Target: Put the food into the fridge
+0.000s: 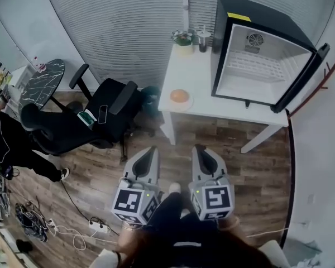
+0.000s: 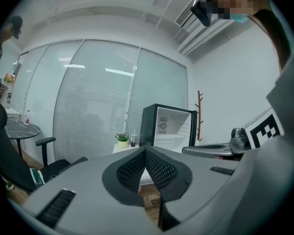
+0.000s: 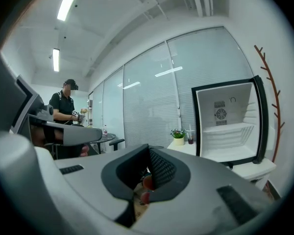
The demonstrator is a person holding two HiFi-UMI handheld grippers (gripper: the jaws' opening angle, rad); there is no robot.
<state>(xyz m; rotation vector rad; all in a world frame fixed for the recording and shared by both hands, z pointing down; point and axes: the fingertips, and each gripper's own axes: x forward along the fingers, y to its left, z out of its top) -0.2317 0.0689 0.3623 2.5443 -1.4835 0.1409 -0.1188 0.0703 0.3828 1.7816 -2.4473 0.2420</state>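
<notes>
An orange round food item [image 1: 179, 95] lies on a small plate [image 1: 185, 104] at the near left of the white table [image 1: 192, 71]. The black mini fridge [image 1: 257, 66] stands on the table's right part, its door [image 1: 301, 77] swung open and its white inside bare. My left gripper [image 1: 152, 149] and right gripper [image 1: 199, 148] hang side by side over the wooden floor, short of the table, both pointing at it. In the left gripper view the left gripper [image 2: 145, 151] is shut and holds nothing. The right gripper [image 3: 148, 150] is shut too; a reddish blur shows below its tips.
A potted plant [image 1: 183, 38] and a dark cup [image 1: 203, 38] stand at the table's back. A black office chair [image 1: 100, 116] and a round dark table [image 1: 42, 82] are to the left. A person [image 1: 5, 138] stands far left. Cables and a power strip [image 1: 97, 226] lie on the floor.
</notes>
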